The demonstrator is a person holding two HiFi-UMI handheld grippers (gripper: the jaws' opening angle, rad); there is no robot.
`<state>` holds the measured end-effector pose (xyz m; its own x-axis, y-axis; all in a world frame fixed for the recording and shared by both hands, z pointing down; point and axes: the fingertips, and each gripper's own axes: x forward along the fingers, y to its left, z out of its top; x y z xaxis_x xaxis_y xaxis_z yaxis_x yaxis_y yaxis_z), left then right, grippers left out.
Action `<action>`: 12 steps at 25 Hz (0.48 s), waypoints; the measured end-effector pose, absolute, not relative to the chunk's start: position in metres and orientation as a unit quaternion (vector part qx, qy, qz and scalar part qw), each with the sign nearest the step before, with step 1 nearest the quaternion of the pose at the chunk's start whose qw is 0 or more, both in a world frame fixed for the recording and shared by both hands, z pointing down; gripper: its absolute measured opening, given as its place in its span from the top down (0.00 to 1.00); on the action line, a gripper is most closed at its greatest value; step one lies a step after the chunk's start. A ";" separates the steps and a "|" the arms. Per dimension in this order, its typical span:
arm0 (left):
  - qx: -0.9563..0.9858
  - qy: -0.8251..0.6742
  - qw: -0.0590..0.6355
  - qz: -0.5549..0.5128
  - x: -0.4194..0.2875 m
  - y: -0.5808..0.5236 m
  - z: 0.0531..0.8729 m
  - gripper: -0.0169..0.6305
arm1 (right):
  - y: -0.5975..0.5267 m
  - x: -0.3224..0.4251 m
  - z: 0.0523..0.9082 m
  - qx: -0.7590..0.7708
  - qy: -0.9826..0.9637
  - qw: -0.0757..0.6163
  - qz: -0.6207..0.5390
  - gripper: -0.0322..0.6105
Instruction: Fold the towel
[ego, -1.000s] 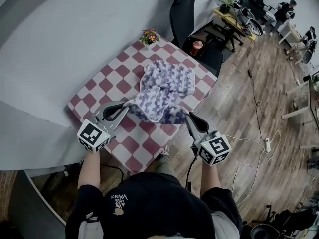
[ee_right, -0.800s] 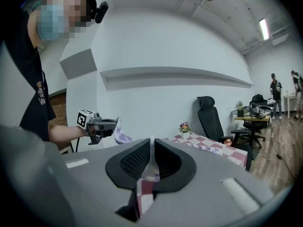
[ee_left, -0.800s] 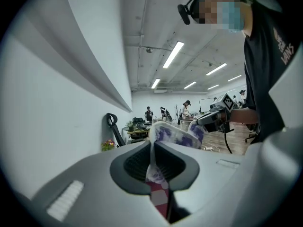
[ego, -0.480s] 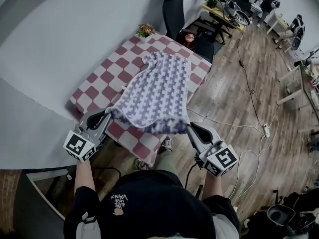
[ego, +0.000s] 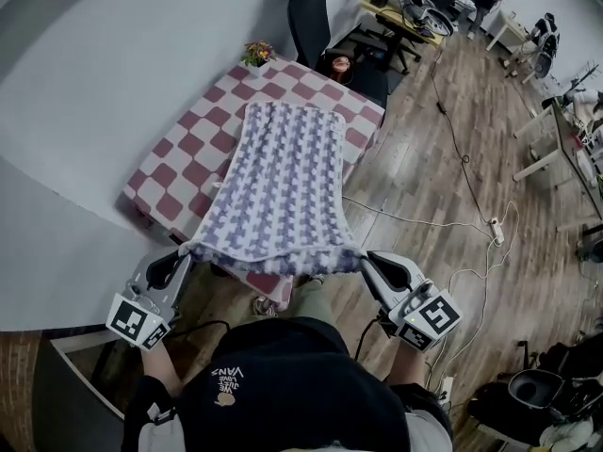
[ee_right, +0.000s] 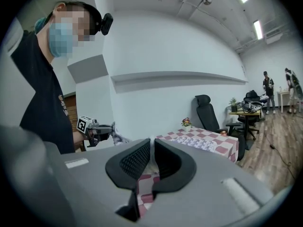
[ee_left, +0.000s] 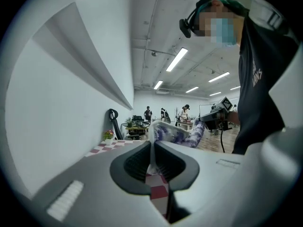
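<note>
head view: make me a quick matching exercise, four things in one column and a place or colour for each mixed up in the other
Things:
1. towel
2. flower pot
3. office chair
4. power strip

Place or colour:
a. at the far corner of the checked table
b. lying on the wooden floor, right of the table
c. purple and white, stretched lengthwise over the table
d. black, standing beyond the table's far end

Pairs: 1-c, 2-a, 3-d, 4-b
</note>
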<state>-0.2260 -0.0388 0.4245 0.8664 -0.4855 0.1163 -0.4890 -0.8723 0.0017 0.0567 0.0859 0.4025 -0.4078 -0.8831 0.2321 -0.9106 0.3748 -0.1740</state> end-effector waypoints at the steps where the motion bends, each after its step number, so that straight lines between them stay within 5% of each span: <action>1: 0.966 -0.252 0.012 0.061 -0.228 -0.036 0.422 0.94 | 0.087 0.057 0.400 0.543 -0.826 0.054 0.140 0.90; 12: 0.956 -0.285 -0.024 0.066 -0.186 -0.108 0.422 0.94 | 0.032 0.102 0.414 0.568 -0.814 0.024 0.123 0.90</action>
<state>-0.1863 -0.1079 0.4222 0.8289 -0.5478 0.1130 -0.5414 -0.8365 -0.0843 0.1020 0.0320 0.4139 -0.3543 -0.9178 0.1794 -0.9297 0.3250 -0.1732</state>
